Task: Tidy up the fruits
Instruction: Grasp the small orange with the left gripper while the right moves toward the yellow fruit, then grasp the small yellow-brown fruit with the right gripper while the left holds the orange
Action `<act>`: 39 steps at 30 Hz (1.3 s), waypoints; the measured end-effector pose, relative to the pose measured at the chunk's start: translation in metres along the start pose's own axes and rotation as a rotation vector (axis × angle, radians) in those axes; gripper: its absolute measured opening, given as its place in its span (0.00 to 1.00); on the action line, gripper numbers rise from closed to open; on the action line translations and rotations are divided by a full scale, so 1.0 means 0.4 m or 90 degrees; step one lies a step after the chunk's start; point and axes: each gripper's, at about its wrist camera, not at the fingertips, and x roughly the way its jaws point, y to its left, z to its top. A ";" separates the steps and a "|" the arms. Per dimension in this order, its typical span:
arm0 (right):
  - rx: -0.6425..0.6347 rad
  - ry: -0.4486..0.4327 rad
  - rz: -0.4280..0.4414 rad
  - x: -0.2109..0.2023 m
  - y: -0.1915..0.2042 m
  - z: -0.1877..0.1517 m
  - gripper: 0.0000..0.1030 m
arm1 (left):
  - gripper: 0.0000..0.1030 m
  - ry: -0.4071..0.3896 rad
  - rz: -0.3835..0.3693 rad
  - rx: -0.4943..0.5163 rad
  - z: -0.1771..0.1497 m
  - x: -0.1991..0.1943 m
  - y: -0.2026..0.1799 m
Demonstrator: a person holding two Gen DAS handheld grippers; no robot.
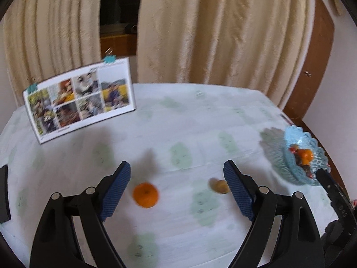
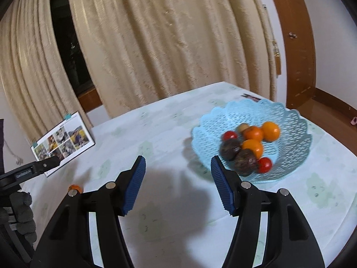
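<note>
An orange lies on the table between the open fingers of my left gripper, nearer the left pad. A small yellowish fruit lies by the right pad. The light blue lattice basket stands at the far right with several fruits. In the right wrist view, the basket holds oranges, red tomatoes and dark round fruits. My right gripper is open and empty, just left of the basket's near rim. The orange shows at the left, partly hidden.
A photo calendar stands at the table's back left, also in the right wrist view. Cream curtains hang behind the table. A wooden door frame is at the right. The table edge runs close behind the basket.
</note>
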 end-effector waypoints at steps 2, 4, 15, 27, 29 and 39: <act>-0.007 0.009 0.006 0.008 0.014 -0.006 0.61 | 0.82 0.010 0.008 -0.009 -0.010 0.015 0.022; -0.012 0.017 0.010 0.018 0.025 -0.010 0.61 | 0.82 0.021 0.014 -0.016 -0.020 0.033 0.039; -0.044 0.059 0.026 0.068 0.078 -0.035 0.61 | 0.82 0.103 0.058 -0.034 -0.079 0.168 0.097; -0.083 0.106 0.061 0.119 0.140 -0.059 0.61 | 0.38 0.125 0.056 -0.015 -0.105 0.196 0.093; -0.086 0.114 0.070 0.128 0.150 -0.058 0.61 | 0.38 0.114 0.061 -0.011 -0.101 0.181 0.090; -0.143 0.195 0.116 0.229 0.246 -0.072 0.61 | 0.38 0.047 0.074 -0.013 -0.061 0.091 0.083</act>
